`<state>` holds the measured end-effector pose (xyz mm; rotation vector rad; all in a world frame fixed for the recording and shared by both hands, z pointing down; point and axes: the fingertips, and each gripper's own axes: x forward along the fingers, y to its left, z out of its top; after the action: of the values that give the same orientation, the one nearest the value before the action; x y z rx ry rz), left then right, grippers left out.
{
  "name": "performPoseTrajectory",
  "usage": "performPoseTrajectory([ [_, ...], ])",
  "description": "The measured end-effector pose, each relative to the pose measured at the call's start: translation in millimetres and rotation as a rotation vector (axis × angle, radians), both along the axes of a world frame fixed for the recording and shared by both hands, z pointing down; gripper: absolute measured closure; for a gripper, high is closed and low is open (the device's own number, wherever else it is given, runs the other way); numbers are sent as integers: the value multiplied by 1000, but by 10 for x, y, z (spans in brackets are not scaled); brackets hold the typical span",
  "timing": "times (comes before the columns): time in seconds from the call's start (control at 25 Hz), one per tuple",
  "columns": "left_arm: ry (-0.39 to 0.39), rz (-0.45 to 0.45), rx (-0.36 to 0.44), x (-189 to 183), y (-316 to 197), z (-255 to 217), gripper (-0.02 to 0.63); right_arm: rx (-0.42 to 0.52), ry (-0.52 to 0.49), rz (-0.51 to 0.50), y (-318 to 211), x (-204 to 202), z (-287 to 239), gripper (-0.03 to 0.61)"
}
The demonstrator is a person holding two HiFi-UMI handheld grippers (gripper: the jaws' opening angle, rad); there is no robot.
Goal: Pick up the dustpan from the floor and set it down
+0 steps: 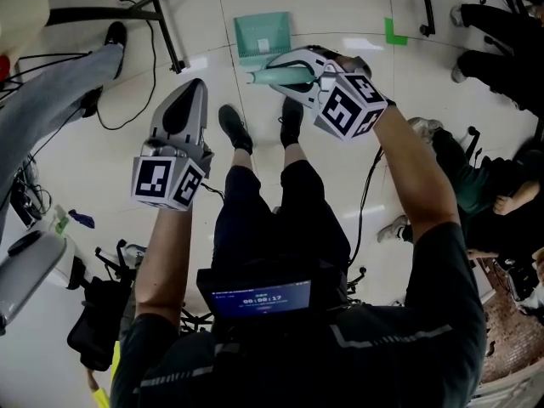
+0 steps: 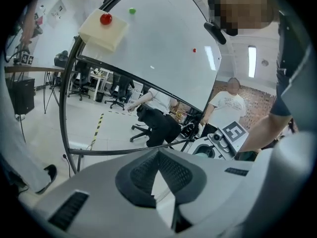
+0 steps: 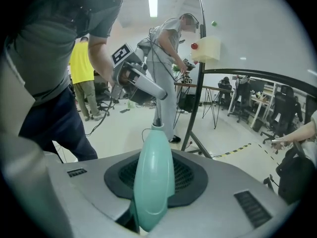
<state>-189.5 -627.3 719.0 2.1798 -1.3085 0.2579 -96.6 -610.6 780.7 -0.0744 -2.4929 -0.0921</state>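
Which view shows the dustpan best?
Head view: it shows the whole dustpan, pan and handle, with the right gripper shut on the handle. The right gripper view shows only the teal handle between its jaws. The left gripper view shows no clear dustpan.

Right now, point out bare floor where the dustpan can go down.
Bare pale floor lies between the teal plastic dustpan and the green tape mark; another patch sits left of the left gripper. Crowded: seated people right, black bags lower left.
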Motion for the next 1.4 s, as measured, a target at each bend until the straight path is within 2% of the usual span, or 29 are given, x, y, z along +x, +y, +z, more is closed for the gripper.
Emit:
performPoseTrajectory([
  [0.16,2,-4,2,-6,-54,31,591,-14,3,21,0,29,129,465],
  [0.48,55,51,39,176,-161,-32,591,-46,1,17,-8,35,197,462],
  [0.64,52,40,20,252,-127,47,591,-88,-7,25,97,111,253,427],
  [0.72,49,39,17,301,-81,60,591,-100,-2,18,179,165,278,374],
  [0.76,47,40,15,312,-62,66,591,-103,3,12,216,179,291,367],
  [0.96,37,45,13,359,94,82,591,-123,0,3,424,249,337,367],
  [1.24,34,55,19,445,223,179,591,-100,-15,22,527,326,384,367],
  [1.4,28,74,24,482,273,64,591,-125,4,29,592,368,311,314],
])
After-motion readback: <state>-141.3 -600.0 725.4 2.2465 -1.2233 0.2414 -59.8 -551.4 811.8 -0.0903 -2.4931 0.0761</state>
